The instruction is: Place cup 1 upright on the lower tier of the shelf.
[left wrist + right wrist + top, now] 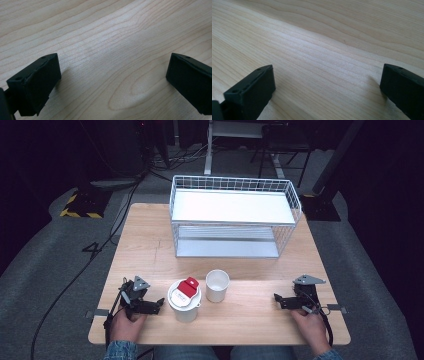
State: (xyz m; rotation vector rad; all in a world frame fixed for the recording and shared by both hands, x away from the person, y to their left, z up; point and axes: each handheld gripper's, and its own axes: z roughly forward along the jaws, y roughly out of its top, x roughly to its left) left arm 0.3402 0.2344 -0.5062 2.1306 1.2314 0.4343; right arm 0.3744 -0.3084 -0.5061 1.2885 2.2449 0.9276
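The left tongs (pixel 159 303) are resting on the wooden bench (pixel 150 250) near its front left corner, held in the person's left hand (pixel 125 320), and their tips are pointing toward the middle of the bench. In the left gripper view the two black jaws are standing wide apart over bare wood grain (pixel 112 50), with nothing lying between them. The right tongs (pixel 276 299) are sitting near the front right corner in the person's right hand (pixel 311 322), tips aimed inward as well. The right gripper view is showing the same thing: jaws spread wide and gripping nothing, plain wood (pixel 324 50) between them.

Between the two tongs, toward the front of the bench, a lidded white cup (pixel 185 301) is standing upright, and its lid is carrying a red and white label (pixel 188 286). It is sitting just beside the left tongs' tips without touching them. An open white cup (pixel 217 285) is standing upright just to its right and slightly farther back, close to the lidded cup but apart from it, and well apart from the right tongs. Behind both cups, a white wire rack (pixel 235 217) with two shelves is occupying the far half of the bench.
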